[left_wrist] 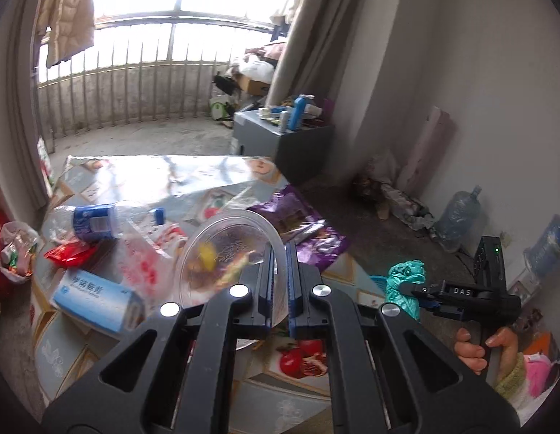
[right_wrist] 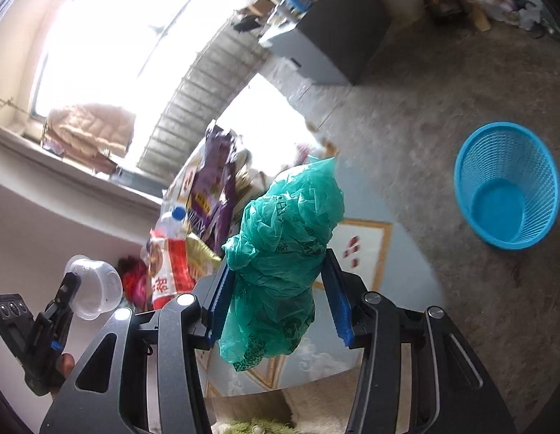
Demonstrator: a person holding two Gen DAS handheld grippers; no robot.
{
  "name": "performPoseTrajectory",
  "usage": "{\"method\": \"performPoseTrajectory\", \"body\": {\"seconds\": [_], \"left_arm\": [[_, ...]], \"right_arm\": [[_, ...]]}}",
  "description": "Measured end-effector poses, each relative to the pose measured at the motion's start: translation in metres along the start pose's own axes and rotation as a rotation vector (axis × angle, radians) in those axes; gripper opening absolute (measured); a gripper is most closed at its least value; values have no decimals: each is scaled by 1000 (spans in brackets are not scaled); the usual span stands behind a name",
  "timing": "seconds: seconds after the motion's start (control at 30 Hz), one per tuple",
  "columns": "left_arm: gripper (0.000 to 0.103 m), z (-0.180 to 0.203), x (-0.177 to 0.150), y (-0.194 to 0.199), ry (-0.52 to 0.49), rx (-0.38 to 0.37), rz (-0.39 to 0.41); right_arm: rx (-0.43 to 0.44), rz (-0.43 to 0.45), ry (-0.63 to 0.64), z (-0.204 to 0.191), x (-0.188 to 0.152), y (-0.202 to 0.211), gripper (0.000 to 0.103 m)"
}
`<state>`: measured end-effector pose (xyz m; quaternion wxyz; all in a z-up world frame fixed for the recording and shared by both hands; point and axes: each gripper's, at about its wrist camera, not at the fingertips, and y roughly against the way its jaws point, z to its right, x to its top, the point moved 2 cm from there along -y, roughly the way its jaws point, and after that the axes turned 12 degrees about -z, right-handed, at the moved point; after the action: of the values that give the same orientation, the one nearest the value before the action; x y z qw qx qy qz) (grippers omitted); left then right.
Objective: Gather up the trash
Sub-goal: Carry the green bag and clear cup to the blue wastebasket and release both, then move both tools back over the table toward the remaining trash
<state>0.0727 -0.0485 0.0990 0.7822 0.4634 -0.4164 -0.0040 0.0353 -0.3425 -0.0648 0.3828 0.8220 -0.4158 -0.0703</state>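
Left gripper (left_wrist: 279,253): jaws nearly shut, pinching the rim of a clear plastic bowl (left_wrist: 225,249), bowl tipped on its side above the table (left_wrist: 164,173). Left view shows food scraps inside the bowl; the right view shows the same bowl (right_wrist: 93,287) only from outside, at far left, contents unreadable.

Right gripper (right_wrist: 280,289): jaws about half open, clamped on a crumpled green plastic bag (right_wrist: 283,253). Left view catches that bag (left_wrist: 402,282) at right, sticking out of the gripper, with the person's hand (left_wrist: 486,347) on the handle.

Only the right view shows the blue basket (right_wrist: 507,184), on the floor right of the table, nothing visible inside.

Only the left view shows the remaining table litter: blue-labelled bottle (left_wrist: 95,222), light blue box (left_wrist: 95,300), red wrapper (left_wrist: 68,253). Purple bag (left_wrist: 301,220) is in both views.
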Motion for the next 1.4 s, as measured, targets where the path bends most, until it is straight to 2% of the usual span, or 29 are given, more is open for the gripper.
{"method": "performPoseTrajectory", "body": {"seconds": [0.13, 0.27, 0.43, 0.57, 0.63, 0.7, 0.73, 0.8, 0.87, 1.03, 1.13, 1.3, 1.4], "left_arm": [[5, 62, 20, -44, -110, -126, -81], [5, 127, 37, -123, -183, -247, -254], [5, 208, 38, -228, -301, -282, -443], [5, 257, 27, -304, -363, -275, -542], [6, 277, 22, -339, -389, -254, -568], [31, 290, 18, -363, -397, -228, -584], [48, 294, 16, -371, -395, -205, -583], [49, 299, 13, -375, -392, -177, -559], [51, 294, 13, -373, -386, -187, -556], [52, 273, 22, -349, -387, -197, -488], [52, 260, 31, -321, -376, -205, -428], [59, 222, 40, -257, -311, -201, -310], [63, 197, 38, -216, -285, -187, -236]], "right_arm": [[-43, 112, -106, 55, 5, 43, 47], [-80, 165, -235, 117, 17, 64, 47], [-146, 153, -349, 183, 47, 56, 47], [-196, 103, -422, 234, 76, 33, 49], [-245, 62, -439, 258, 90, 17, 58], [-310, 16, -463, 285, 94, 2, 77], [-346, -1, -479, 296, 99, -6, 78], [-381, -38, -509, 317, 104, -18, 79], [-400, -56, -539, 330, 99, -23, 79], [-376, 1, -535, 328, 82, -10, 79], [-383, 36, -499, 308, 68, 6, 79], [-415, 70, -390, 264, 56, 25, 79], [-465, 94, -312, 232, 50, 34, 79]]}}
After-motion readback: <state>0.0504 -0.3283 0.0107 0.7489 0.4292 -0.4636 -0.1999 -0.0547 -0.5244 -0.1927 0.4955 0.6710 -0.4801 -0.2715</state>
